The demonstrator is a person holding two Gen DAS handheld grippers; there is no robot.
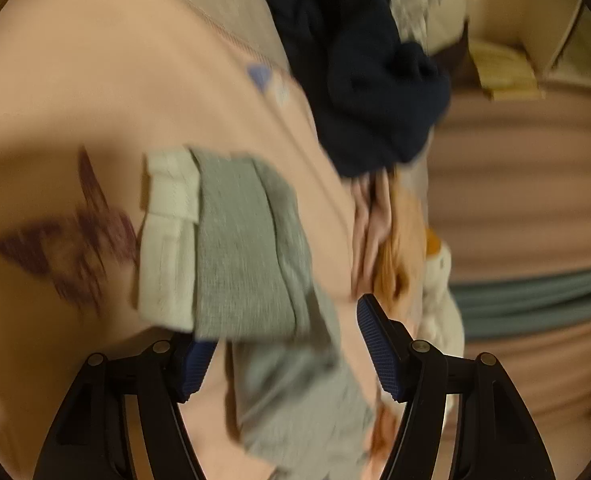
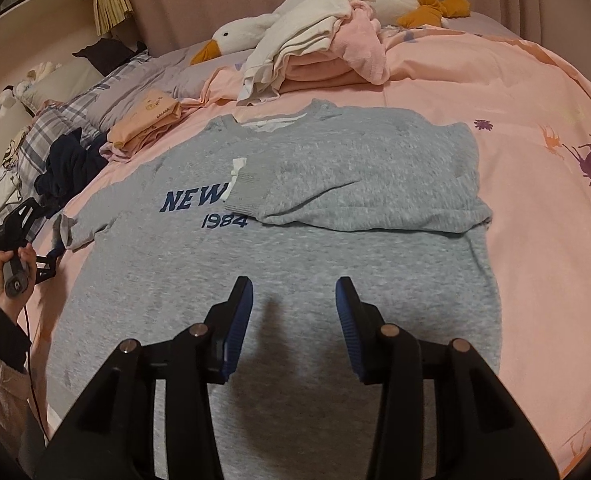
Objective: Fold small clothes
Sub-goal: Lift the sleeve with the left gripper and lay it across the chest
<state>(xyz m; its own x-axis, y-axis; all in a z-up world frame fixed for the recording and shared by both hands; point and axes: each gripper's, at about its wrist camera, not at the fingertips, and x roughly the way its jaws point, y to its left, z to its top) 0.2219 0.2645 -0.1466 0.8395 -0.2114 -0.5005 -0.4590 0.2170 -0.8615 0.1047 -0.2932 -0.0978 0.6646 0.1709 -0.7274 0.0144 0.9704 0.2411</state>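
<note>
A grey T-shirt (image 2: 295, 272) with "NEW 1984" print lies flat on the pink bedsheet (image 2: 535, 240). Its right sleeve (image 2: 355, 184) is folded in over the chest. My right gripper (image 2: 293, 292) is open and empty, hovering above the shirt's lower middle. My left gripper (image 1: 283, 344) is open over the shirt's left sleeve (image 1: 235, 240), which has a pale cuff; that view is blurred. It also shows from outside in the right wrist view (image 2: 53, 248), at the sleeve end, held by a hand.
A pile of white and pink clothes (image 2: 319, 56) and a goose plush (image 2: 335, 12) lie at the far side of the bed. A folded peach garment (image 2: 147, 124), a dark navy garment (image 2: 67, 164) and plaid pillows (image 2: 55, 120) lie at the left.
</note>
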